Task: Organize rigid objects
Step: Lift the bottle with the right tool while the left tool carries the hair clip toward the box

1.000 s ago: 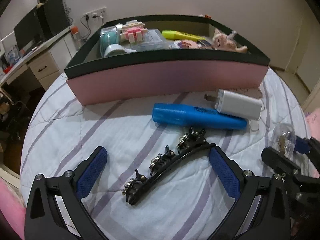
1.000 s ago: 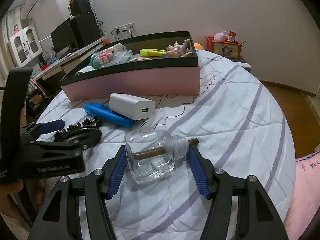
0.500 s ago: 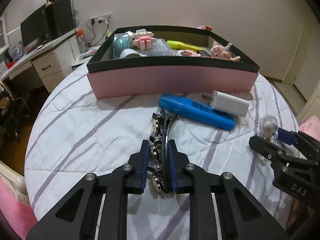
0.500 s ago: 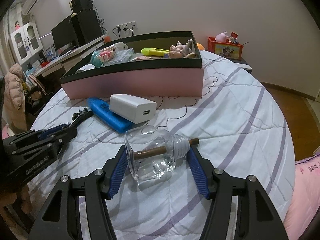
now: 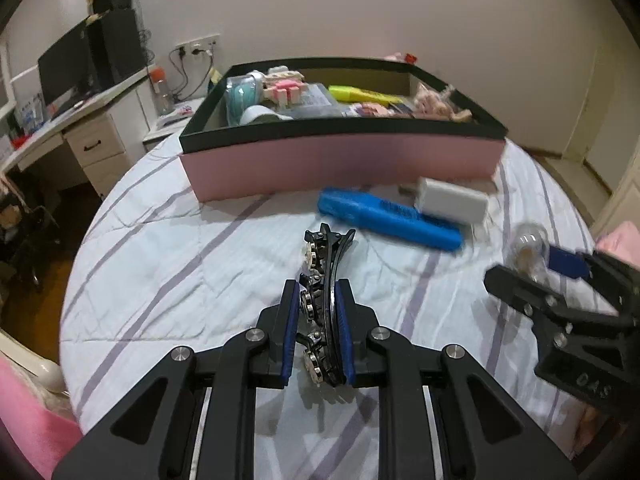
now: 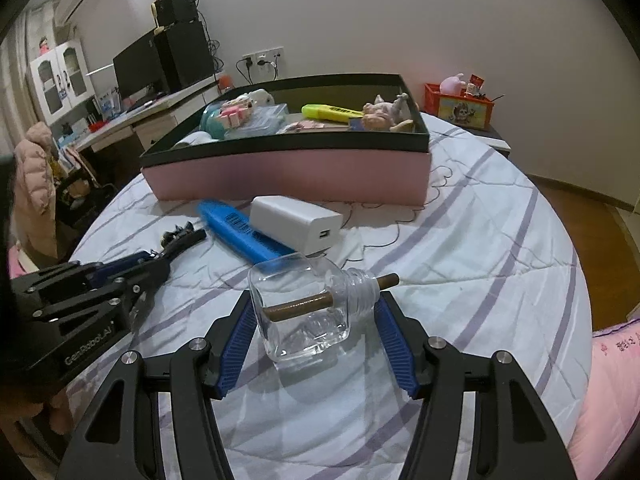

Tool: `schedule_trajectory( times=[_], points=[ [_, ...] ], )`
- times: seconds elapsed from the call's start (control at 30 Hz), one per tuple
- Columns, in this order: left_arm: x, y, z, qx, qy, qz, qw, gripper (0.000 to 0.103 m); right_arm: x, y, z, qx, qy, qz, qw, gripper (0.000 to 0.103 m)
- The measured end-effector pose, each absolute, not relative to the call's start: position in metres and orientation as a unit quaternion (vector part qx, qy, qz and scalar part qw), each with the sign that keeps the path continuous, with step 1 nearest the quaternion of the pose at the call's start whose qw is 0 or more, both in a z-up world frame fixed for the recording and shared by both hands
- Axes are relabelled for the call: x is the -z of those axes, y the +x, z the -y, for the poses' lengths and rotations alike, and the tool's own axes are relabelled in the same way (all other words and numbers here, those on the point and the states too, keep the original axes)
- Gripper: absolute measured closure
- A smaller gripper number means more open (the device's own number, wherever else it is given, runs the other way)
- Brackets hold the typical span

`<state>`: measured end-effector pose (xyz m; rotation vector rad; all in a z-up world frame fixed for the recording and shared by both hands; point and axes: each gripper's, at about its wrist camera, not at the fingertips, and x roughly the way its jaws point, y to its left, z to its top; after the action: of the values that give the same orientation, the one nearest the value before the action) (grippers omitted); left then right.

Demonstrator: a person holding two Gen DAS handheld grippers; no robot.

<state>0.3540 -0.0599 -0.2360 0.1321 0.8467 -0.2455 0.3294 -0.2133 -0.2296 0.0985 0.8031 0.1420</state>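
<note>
at lower centre of the left wrist view, left hand-held gripper [image 5: 318, 332] clamped on the black hair clip [image 5: 326, 280], blue pads pressed against both sides, clip tip poking forward over the striped bed [image 5: 180, 248]. seems the pick-up step for the clip, grasp made, drop-off not yet done. further up, pink box [image 5: 340, 160] with black rim, already holding a yellow highlighter [image 5: 362, 94] and other small items. to the right of the clip, blue case [image 5: 390, 224] and white charger [image 5: 452, 200] lying touching, just in front of the box.

in the right wrist view, right hand-held gripper [image 6: 314, 320] at lower centre, fingers apart, straddling the glass bottle [image 6: 308, 308] with a brown stick through its neck; pads beside the glass, contact on the left side hard to tell.

likely next: lift the clip clear of the bedding, carry toward upper centre over the black rim, release into a free spot; close the right fingers gently, glass being slick.
</note>
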Motion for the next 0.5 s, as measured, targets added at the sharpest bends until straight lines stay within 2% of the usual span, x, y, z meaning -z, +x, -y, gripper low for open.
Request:
schedule_trajectory(
  times=[0.27,0.5],
  points=[
    [0.246,0.359,0.058,0.116,0.061,-0.421,0.897,0.083,0.233,0.326,0.204,-0.076,0.044,-0.400,0.912,0.042],
    [0.234,0.351,0.052,0.116,0.043,-0.384,0.915,0.086,0.232,0.325,0.202,-0.073,0.043,-0.396,0.914,0.042]
  ],
)
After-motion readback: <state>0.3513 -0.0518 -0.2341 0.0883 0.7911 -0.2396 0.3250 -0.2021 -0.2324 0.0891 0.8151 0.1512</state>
